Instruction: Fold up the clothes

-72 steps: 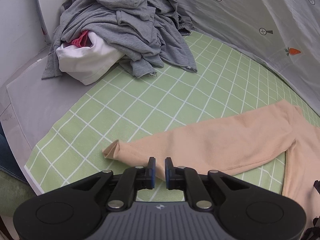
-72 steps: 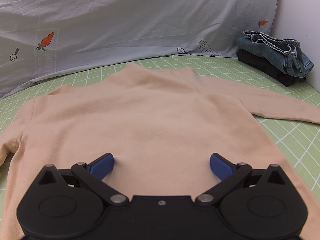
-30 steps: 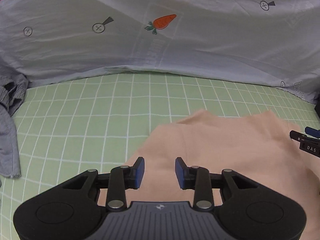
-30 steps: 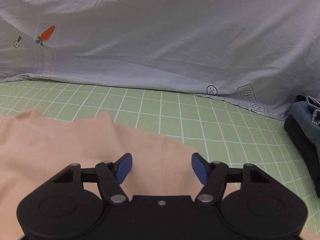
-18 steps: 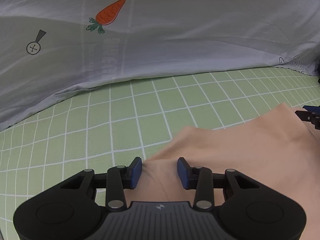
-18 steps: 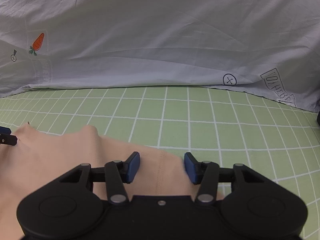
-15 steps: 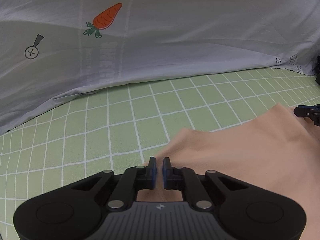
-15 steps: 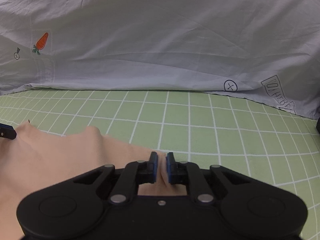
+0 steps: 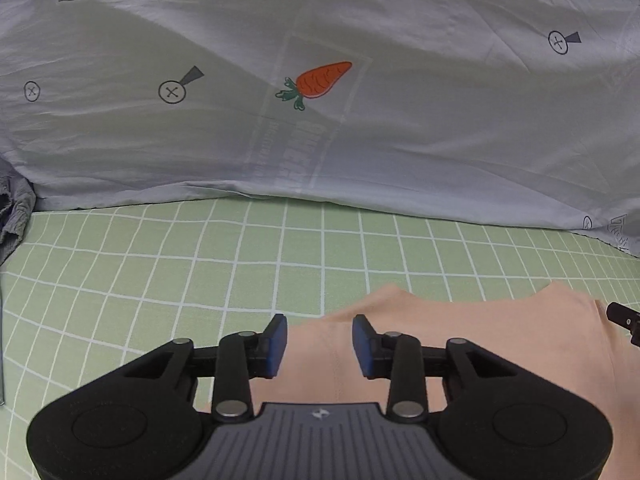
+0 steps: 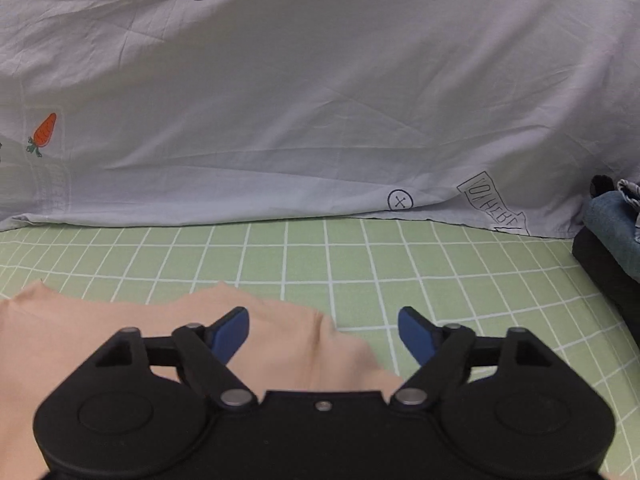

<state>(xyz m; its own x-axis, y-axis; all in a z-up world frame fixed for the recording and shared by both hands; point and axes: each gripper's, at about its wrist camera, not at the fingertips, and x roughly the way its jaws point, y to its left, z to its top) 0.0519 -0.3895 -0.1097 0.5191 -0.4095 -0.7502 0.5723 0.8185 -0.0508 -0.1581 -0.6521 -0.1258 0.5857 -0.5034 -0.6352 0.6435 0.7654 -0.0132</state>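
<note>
Letting go: left gripper (image 9: 319, 346) and right gripper (image 10: 323, 336) are opening, pinching nothing, above the peach knit top's (image 9: 460, 344) far edge. Next, regrip for another fold.

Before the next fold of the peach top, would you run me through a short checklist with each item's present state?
1. Left gripper free of the peach top: ok, jaws opening, pads off the cloth lying beneath.
2. Right gripper free of it: ok, jaws opening wide.
3. Top's far edge lying flat on the green checked sheet: ok, slightly wavy.
4. Sheet beyond the edge free up to the grey quilt: ok.
5. Folded stack of clothes clear of the top: ok.
6. Sleeves tucked in: cannot tell, out of view.
</note>
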